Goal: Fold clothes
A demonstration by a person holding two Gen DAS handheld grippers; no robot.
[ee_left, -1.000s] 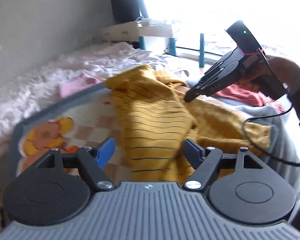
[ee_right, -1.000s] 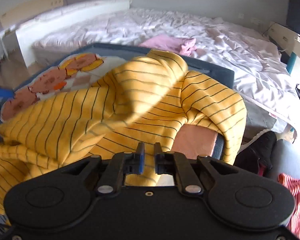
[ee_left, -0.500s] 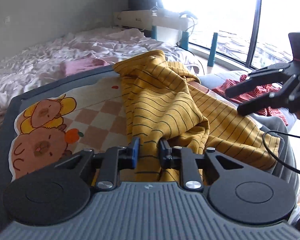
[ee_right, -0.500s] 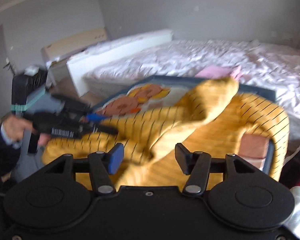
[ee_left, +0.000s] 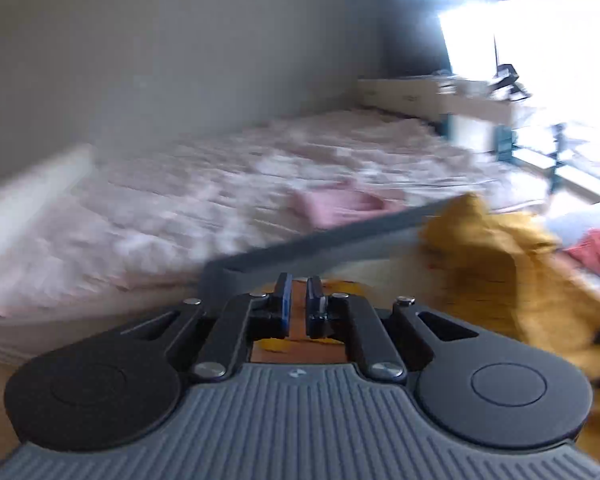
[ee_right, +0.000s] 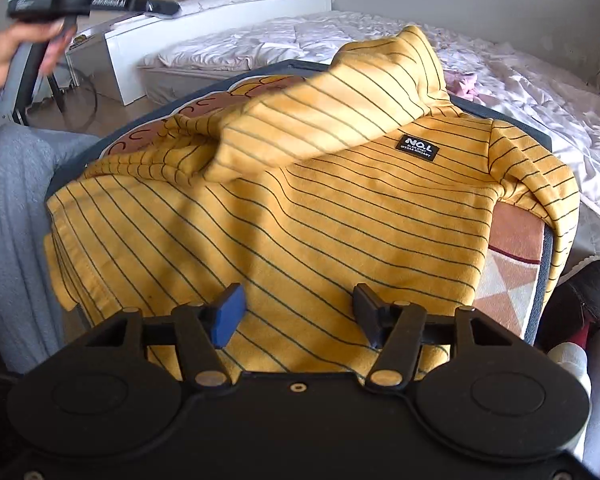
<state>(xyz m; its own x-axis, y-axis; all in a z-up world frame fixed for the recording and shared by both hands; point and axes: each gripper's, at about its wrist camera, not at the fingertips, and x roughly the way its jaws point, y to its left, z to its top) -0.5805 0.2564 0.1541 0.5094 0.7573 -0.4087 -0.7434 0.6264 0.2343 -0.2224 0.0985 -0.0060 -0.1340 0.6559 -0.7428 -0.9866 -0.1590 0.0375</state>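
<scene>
Right gripper (ee_right: 296, 312) hovers with jaws wide apart over the near hem of the yellow striped sweater (ee_right: 340, 208), gripping nothing. Left gripper (ee_left: 299, 304) is raised clear, jaws nearly closed; the blurred view appears to show nothing between them. Sweater lies spread across the cartoon-print mat (ee_right: 512, 256), one sleeve folded over the chest, another draped off the mat's right edge.

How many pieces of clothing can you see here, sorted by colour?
Yellow striped: 1, the top on the mat.
Pink: 1, a garment on the bed.
Red striped: 1, a garment beside the mat.
Total: 3
</scene>
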